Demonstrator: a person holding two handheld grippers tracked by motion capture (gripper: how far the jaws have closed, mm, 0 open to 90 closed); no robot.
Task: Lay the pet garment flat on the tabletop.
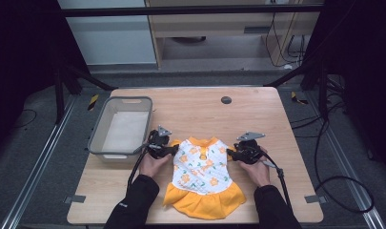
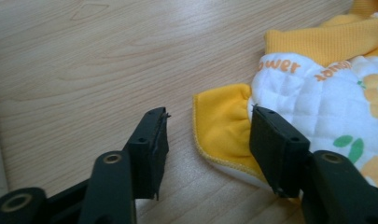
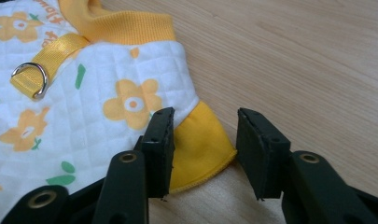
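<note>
Small white quilted dress (image 1: 200, 171) with orange flowers, yellow collar and yellow skirt hem lies flat on the wooden table (image 1: 257, 114), near the person's edge, collar toward the far side.

Left tool (image 1: 174, 150) at the dress's left sleeve. In the left gripper view the jaws stand apart, low over the table; the yellow left sleeve (image 2: 221, 123) lies between them, one jaw over the dress's edge, the other over bare wood. Pads not pressing on cloth. Nothing held.

Right tool (image 1: 231, 153) at the opposite sleeve. In the right gripper view the jaws are partly open, straddling the yellow right sleeve (image 3: 200, 144); no grip.

Metal D-ring (image 3: 30, 79) on a yellow strap on the dress's back.

Grey plastic bin (image 1: 97, 136) at table's left, well apart from the dress.
</note>
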